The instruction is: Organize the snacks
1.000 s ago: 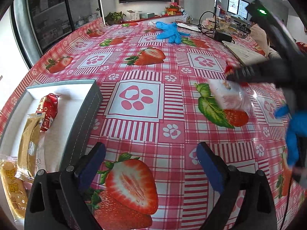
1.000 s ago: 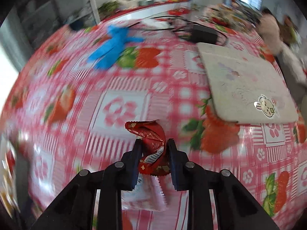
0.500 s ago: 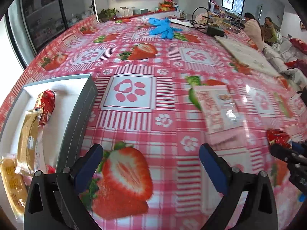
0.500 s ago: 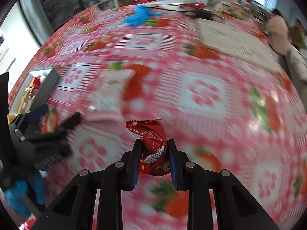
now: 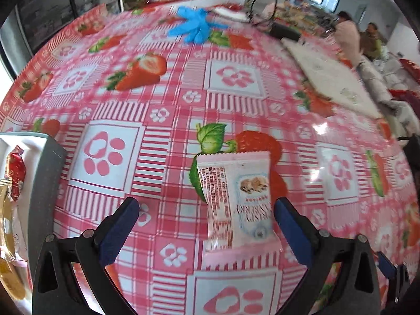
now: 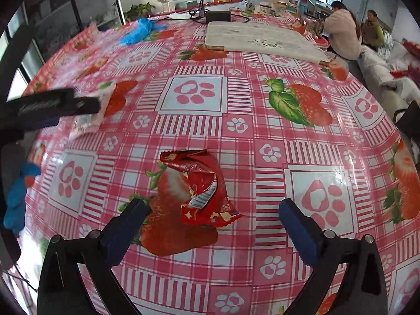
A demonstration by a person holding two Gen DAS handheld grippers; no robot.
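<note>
A pink-and-white snack packet point(image 5: 237, 204) lies flat on the strawberry tablecloth, between the open fingers of my left gripper point(image 5: 206, 225), nearer the right finger. A crumpled red snack wrapper point(image 6: 202, 186) lies on the cloth between the open fingers of my right gripper point(image 6: 212, 225), untouched. In the right wrist view the left gripper's finger point(image 6: 50, 105) sits over the pink packet point(image 6: 89, 115) at the left. A grey tray point(image 5: 44, 183) at the left edge of the left wrist view holds a red snack point(image 5: 14, 170) and yellow packets point(image 5: 8, 267).
Blue gloves point(image 5: 195, 25) lie at the far side of the table. A white mat point(image 6: 260, 42) and a black power adapter point(image 6: 218, 15) with cables lie at the back right. Two people point(image 6: 344, 31) sit beyond the table's right edge.
My right gripper has opened and let the red wrapper drop onto the cloth. My left gripper has moved right and forward, so the pink packet now lies between its fingers.
</note>
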